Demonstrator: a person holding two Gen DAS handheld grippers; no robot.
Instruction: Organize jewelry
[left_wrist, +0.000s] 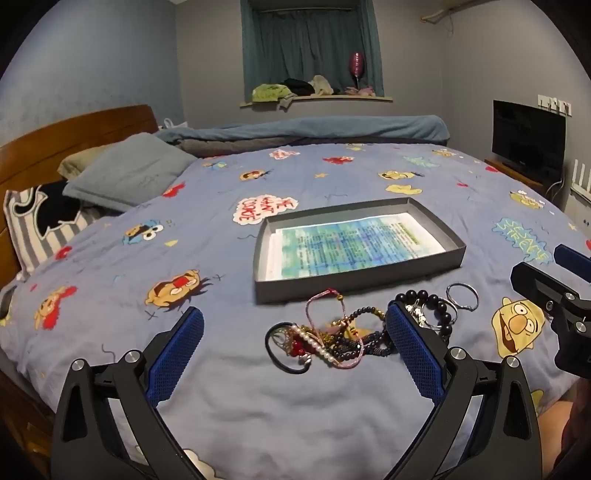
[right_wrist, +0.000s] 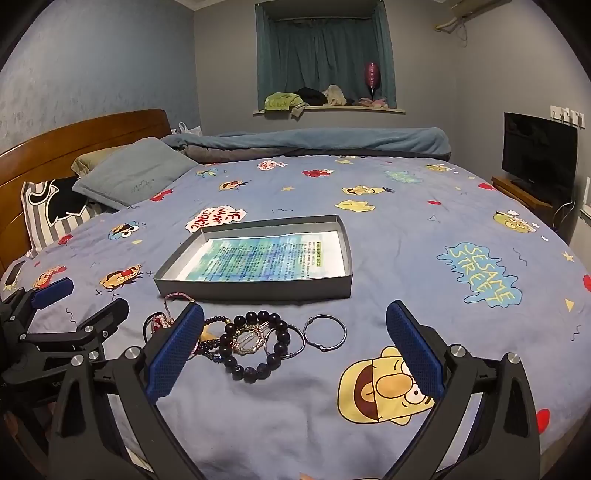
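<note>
Left tool and right tool, both spread wide and empty, above tangled jewelry on bed; grey tray at frame centre.

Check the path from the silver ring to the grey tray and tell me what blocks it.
Nothing visible blocks it. The silver ring lies alone on the bedspread, apart from the black bead bracelet, with only bare cloth up to the grey tray. The tray's low front wall must be cleared.
</note>
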